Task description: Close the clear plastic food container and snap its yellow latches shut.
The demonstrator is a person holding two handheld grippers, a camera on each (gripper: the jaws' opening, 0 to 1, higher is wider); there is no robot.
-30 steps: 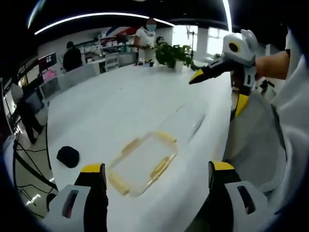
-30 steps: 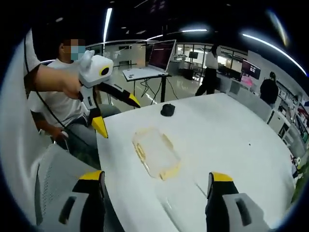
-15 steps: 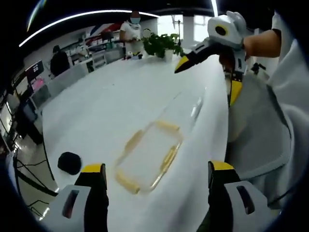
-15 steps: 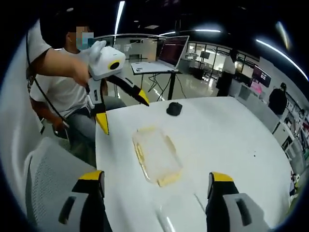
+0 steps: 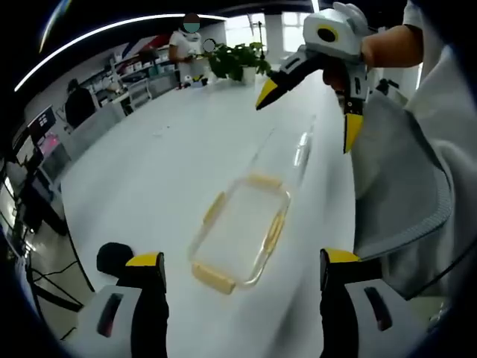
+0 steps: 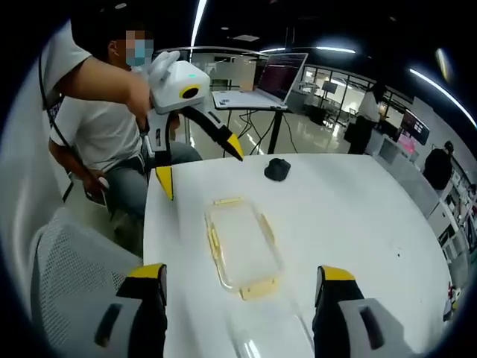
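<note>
**Both grippers wide above the lid and container**

The left gripper (image 6: 200, 160) and right gripper (image 5: 307, 106) both have fingers spread wide, holding nothing, clear of the white worktop (image 5: 164, 164). The yellow-latched lid (image 6: 240, 245) lies flat between them; the clear plastic food container (image 5: 294, 153) sits just beyond it near the edge. A small black object (image 6: 278, 169) rests well apart. A grey mesh chair (image 6: 71, 276) stands beside the worktop; potted plant (image 5: 237, 60) at its far end.

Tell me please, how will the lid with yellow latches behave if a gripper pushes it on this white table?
The lid looks thin and clear, so it is probably light and somewhat flexible. It lies flat on the smooth white table, so a push would likely make it slide, not tip. Its yellow latches seem hinged and may flap when it is lifted.
</note>
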